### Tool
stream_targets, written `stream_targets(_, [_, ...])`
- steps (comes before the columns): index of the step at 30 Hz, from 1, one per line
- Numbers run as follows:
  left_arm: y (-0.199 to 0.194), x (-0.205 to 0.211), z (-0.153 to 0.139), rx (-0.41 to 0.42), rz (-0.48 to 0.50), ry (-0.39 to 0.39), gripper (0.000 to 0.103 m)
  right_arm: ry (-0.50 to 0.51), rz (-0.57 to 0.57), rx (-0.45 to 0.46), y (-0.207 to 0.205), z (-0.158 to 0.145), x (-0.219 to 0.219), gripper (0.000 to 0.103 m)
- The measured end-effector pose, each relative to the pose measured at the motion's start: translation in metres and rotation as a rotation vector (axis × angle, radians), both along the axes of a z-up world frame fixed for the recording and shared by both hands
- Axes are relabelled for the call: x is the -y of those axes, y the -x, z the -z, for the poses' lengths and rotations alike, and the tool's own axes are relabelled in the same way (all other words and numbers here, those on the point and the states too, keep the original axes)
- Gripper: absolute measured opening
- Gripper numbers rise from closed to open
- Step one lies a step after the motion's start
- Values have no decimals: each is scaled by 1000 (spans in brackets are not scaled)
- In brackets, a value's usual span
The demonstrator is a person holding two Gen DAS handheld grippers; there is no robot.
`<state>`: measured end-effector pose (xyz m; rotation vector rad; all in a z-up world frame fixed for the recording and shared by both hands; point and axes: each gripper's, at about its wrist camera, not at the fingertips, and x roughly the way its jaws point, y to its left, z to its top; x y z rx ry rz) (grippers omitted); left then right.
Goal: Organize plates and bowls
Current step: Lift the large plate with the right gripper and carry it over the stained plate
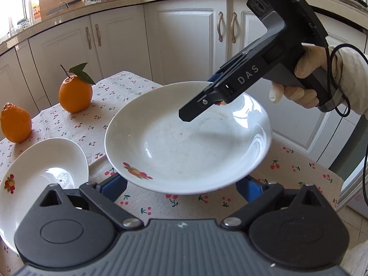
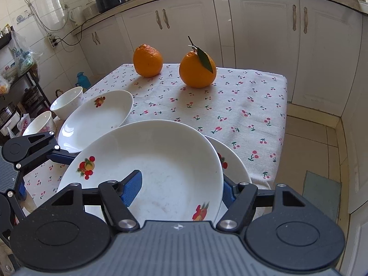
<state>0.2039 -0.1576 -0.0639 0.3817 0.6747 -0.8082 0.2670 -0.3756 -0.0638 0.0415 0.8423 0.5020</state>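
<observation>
A white plate with fruit decals [image 2: 161, 161] is held above the cherry-print tablecloth; it also shows in the left wrist view [image 1: 184, 142]. My right gripper [image 2: 179, 189] is shut on its near rim, one blue pad [image 2: 132, 187] inside the plate. In the left wrist view the right gripper [image 1: 207, 96] grips the plate's far rim. Another plate [image 2: 234, 161] lies under it on the table. My left gripper [image 1: 181, 187] is open under the held plate's edge. A third plate [image 2: 96, 119] lies to the left, also in the left wrist view [image 1: 41, 168].
Two oranges [image 2: 148, 61] [image 2: 197, 69] stand at the table's far side. Two white bowls [image 2: 67, 102] [image 2: 40, 123] sit at the left edge. The table edge [image 2: 285, 105] drops to a tiled floor on the right. White cabinets [image 2: 264, 34] stand behind.
</observation>
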Motion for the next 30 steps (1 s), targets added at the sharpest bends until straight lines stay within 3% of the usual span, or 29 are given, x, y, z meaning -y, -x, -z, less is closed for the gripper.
stream_targets(12, [-7, 8, 5, -21, 16, 0, 100, 26, 45, -29, 3, 11, 11, 75])
stream_targets(30, [-8, 8, 9, -30, 16, 34, 101, 53, 94, -14, 26, -4, 17, 78])
